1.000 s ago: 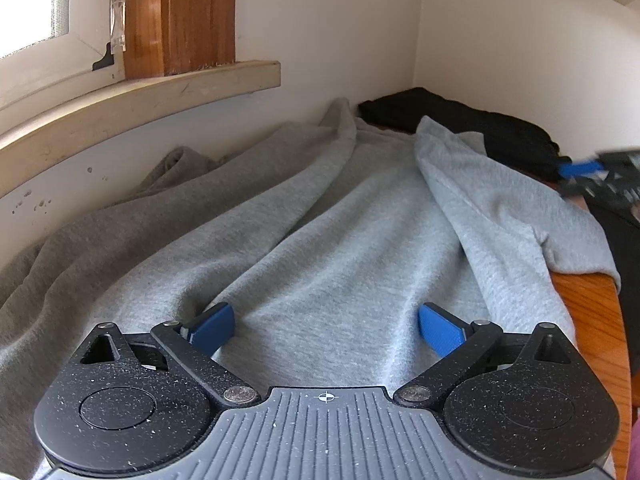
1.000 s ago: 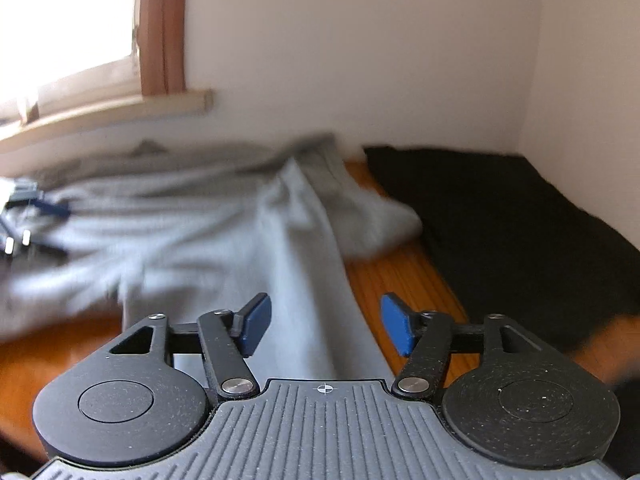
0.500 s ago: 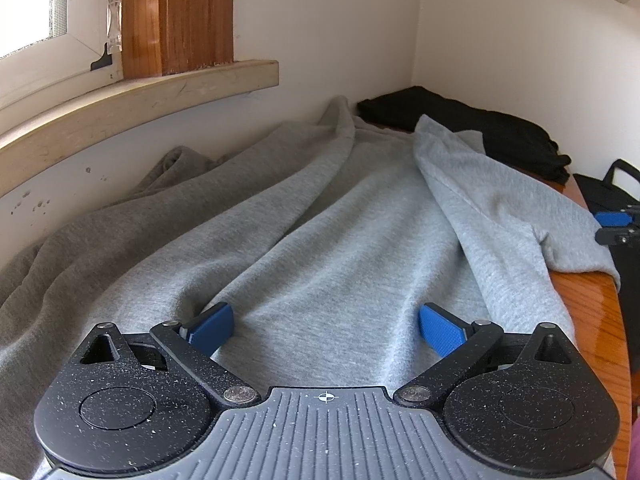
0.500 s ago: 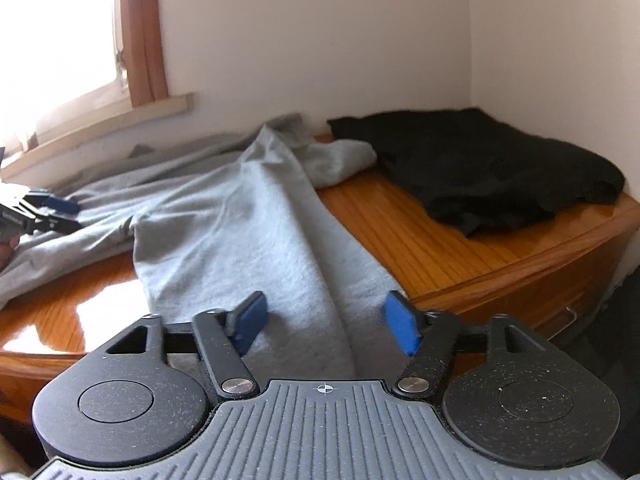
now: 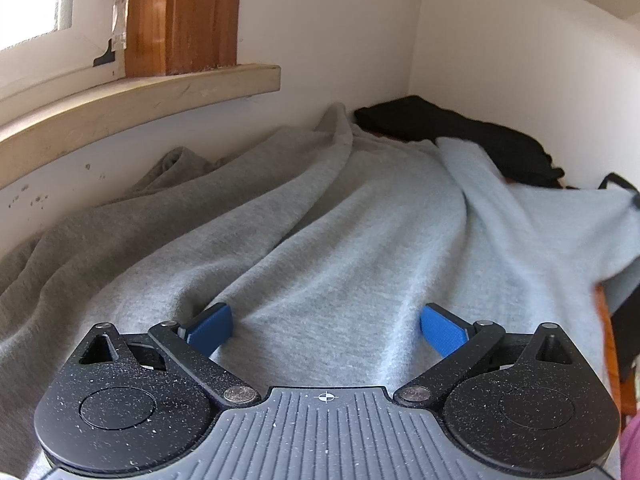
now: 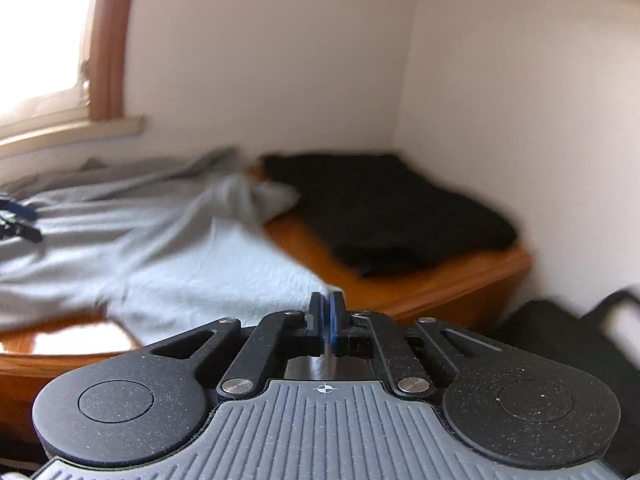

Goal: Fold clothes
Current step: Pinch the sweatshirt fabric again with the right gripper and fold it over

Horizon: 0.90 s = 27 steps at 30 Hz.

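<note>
Having just snapped together, right gripper (image 6: 328,312) now pinching grey garment (image 6: 168,256) edge, lifted rightward since before. Spread wide at 6 o'clock, left gripper (image 5: 326,326) resting on cloth across wooden table (image 6: 400,280).

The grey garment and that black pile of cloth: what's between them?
In the right wrist view, a bare strip of wooden tabletop separates the grey garment from the black cloth.
</note>
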{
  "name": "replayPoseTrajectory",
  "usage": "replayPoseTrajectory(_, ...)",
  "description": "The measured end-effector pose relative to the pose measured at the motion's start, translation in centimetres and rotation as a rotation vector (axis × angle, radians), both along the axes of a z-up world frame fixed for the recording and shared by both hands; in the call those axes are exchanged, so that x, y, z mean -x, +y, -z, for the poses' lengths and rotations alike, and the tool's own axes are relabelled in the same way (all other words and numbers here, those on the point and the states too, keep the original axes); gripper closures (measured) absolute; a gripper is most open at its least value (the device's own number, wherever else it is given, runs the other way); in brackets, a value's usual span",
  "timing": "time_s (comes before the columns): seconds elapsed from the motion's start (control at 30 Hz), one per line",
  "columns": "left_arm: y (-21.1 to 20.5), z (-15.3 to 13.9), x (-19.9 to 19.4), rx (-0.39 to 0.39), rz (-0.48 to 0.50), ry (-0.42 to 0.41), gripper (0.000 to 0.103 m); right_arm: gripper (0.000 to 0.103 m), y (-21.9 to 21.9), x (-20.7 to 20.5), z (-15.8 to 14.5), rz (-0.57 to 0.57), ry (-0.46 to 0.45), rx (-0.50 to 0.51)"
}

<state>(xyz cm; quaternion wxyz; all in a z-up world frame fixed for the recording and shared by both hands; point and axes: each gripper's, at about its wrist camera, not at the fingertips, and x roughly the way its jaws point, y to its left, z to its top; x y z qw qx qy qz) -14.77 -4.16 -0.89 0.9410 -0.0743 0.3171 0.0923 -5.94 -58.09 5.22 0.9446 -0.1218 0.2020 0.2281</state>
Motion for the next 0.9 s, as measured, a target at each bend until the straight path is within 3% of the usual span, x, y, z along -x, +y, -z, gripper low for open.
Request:
replayPoseTrajectory(0.2,0.3,-0.1,0.1,0.022,0.0,-0.009,0.002,0.099,2.7,2.1,-6.3,-0.003,-0.152,0.067)
replayPoseTrajectory(0.4,0.3,-0.1,0.2,0.021,0.0,-0.008,0.001,0.099,15.1,0.6,-8.7,-0.225,-0.252,0.088)
replayPoseTrajectory(0.47,0.2,-0.2,0.2,0.02,0.0,-0.006,0.001,0.098,19.9,0.1,-7.6,-0.331,-0.219,0.062)
replayPoseTrajectory(0.53,0.1,-0.2,0.1,0.019,-0.002,-0.006,0.001,0.093,23.7,-0.6,-5.5,-0.415,-0.124,0.072)
replayPoseTrajectory(0.6,0.2,-0.2,0.2,0.018,0.003,-0.005,0.001,0.09,25.6,-0.9,-3.0,-0.448,-0.071,0.097)
replayPoseTrajectory(0.67,0.3,-0.3,0.2,0.017,0.007,-0.004,0.001,0.086,25.2,-1.4,-1.1,-0.457,-0.028,0.102)
replayPoseTrajectory(0.7,0.2,-0.3,0.2,0.017,0.007,-0.003,0.001,0.077,24.6,-1.7,-0.5,-0.452,-0.008,0.095)
replayPoseTrajectory(0.77,0.1,-0.3,0.2,0.015,0.007,0.001,0.001,0.07,22.6,-2.3,0.4,-0.415,0.009,0.091)
replayPoseTrajectory(0.9,-0.1,-0.3,0.0,0.009,0.008,0.009,0.001,0.065,18.1,-3.1,2.2,-0.337,0.064,0.067)
